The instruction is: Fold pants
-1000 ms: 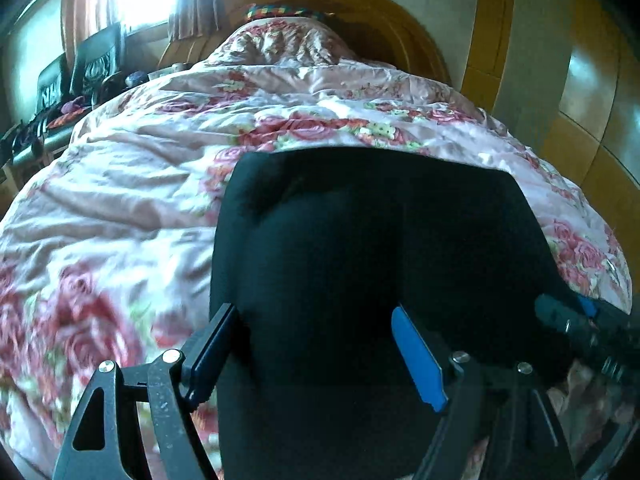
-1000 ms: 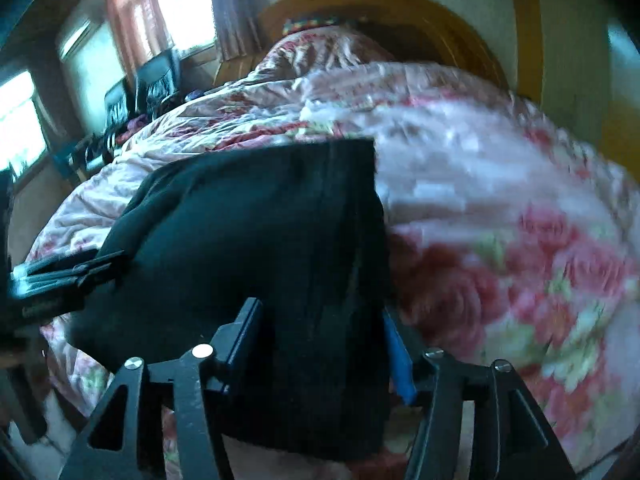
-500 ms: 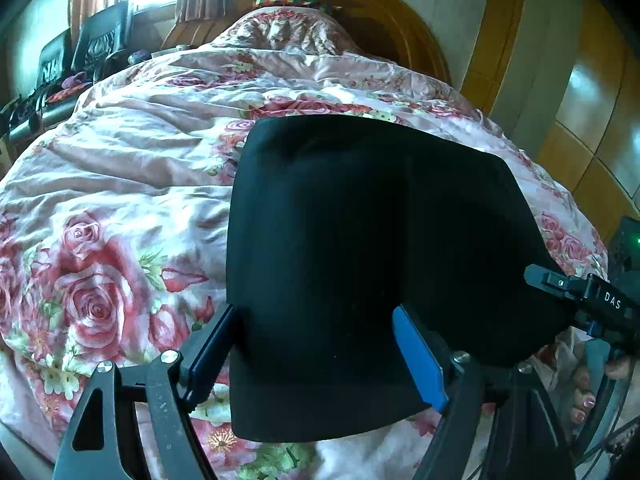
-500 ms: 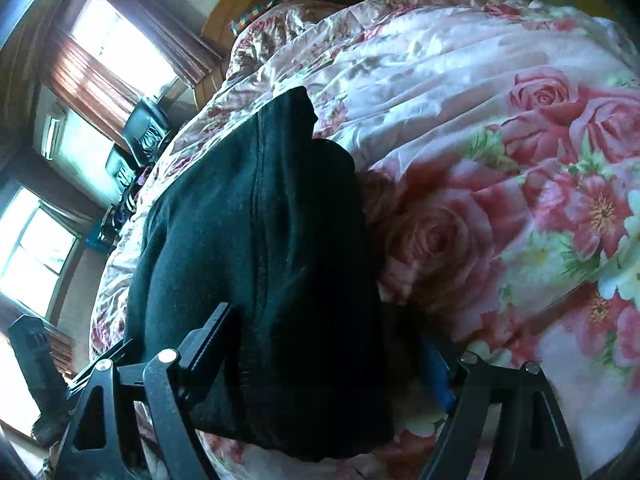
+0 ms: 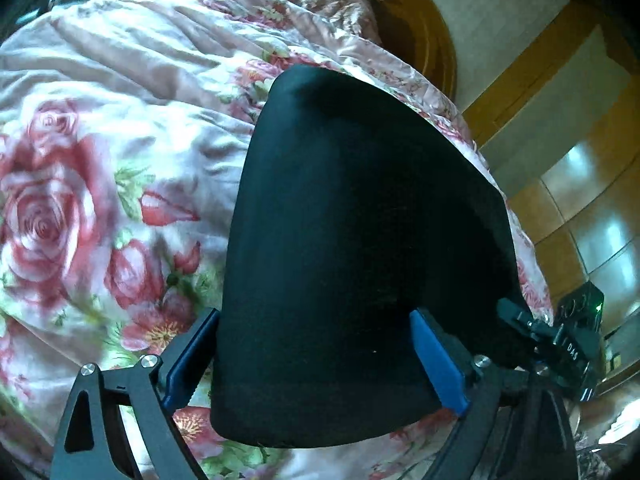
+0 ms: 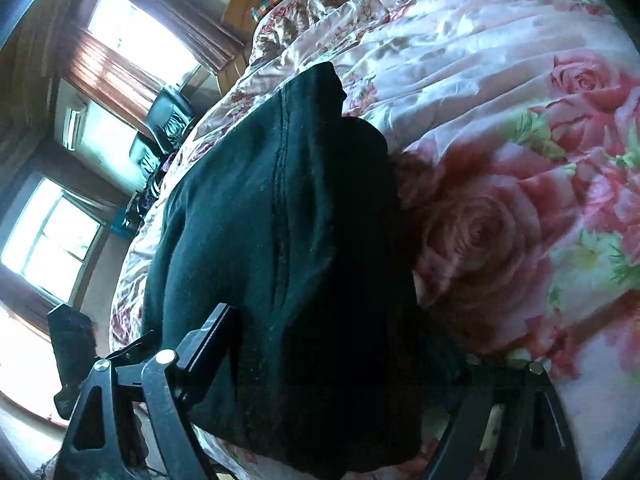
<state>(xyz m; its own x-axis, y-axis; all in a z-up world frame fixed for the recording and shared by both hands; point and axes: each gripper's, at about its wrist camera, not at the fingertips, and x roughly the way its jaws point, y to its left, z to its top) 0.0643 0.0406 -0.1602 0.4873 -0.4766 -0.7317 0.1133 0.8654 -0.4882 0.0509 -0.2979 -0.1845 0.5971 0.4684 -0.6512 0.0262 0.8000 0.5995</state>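
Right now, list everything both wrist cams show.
pants: one, black, folded, lying on the quilt, between both grippers' fingers
quilt: one, pink with roses, covering the bed
headboard: one, brown wood, far end of the bed
windows: two, bright, wall beside the bed
curtain: one, reddish, at the upper window
left gripper: one, black with blue pads, jaws just opened, wide over the pants' near edge
right gripper: one, black, jaws just opened, apart over the pants
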